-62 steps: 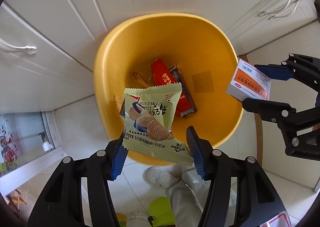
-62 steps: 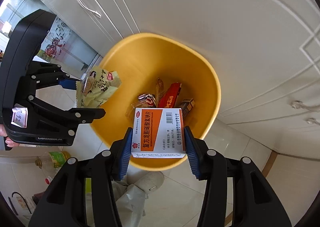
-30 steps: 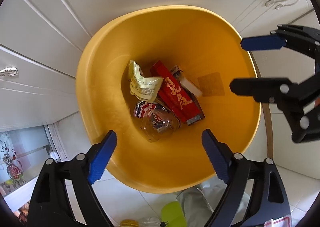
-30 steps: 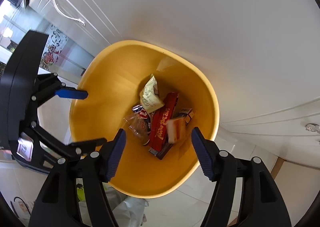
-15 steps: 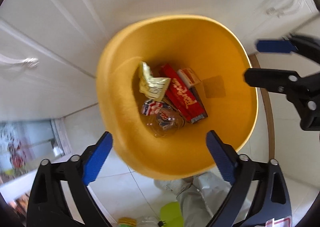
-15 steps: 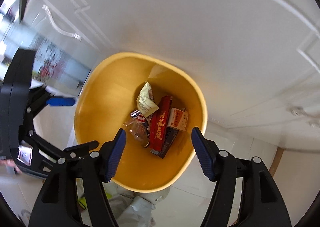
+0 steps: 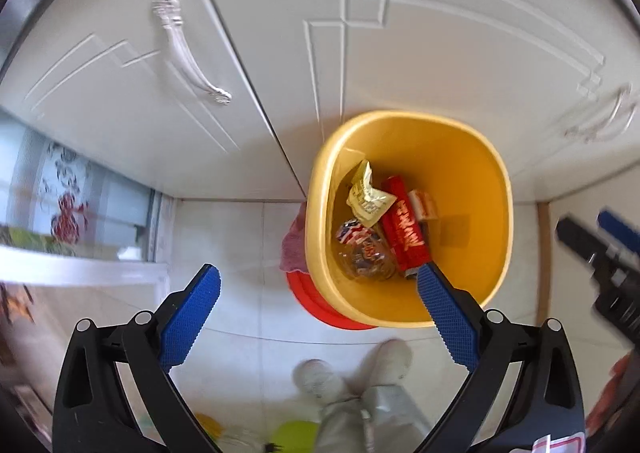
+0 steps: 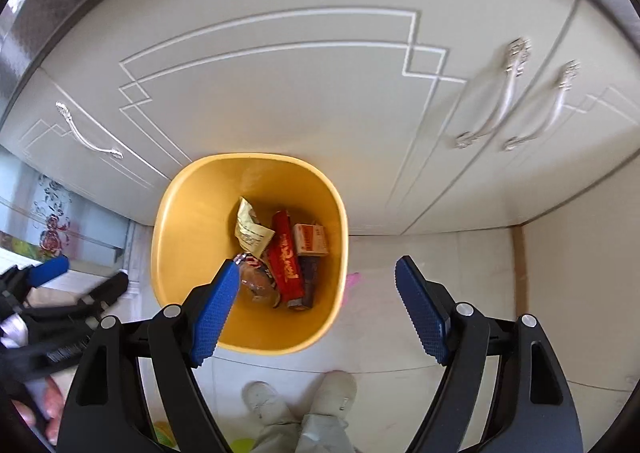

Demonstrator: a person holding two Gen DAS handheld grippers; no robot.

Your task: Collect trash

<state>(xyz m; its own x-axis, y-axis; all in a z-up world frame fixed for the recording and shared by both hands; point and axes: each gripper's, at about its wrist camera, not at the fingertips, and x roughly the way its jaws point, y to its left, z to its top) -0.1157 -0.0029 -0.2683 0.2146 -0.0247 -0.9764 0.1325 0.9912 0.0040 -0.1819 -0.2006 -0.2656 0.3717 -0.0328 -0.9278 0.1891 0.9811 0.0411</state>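
Hovering above yellow bin (image 8: pixel 192 221), left gripper (image 7: pixel 320 317) and right gripper (image 8: pixel 320 309) spread empty; we should seek remaining trash.

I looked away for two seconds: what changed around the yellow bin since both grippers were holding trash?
Both let go: the left gripper dropped the green snack packet and the right gripper dropped the orange-and-white box into the yellow bin. Both are now open and empty and have pulled up and back. The bin stayed put, and the red pack still lies inside.
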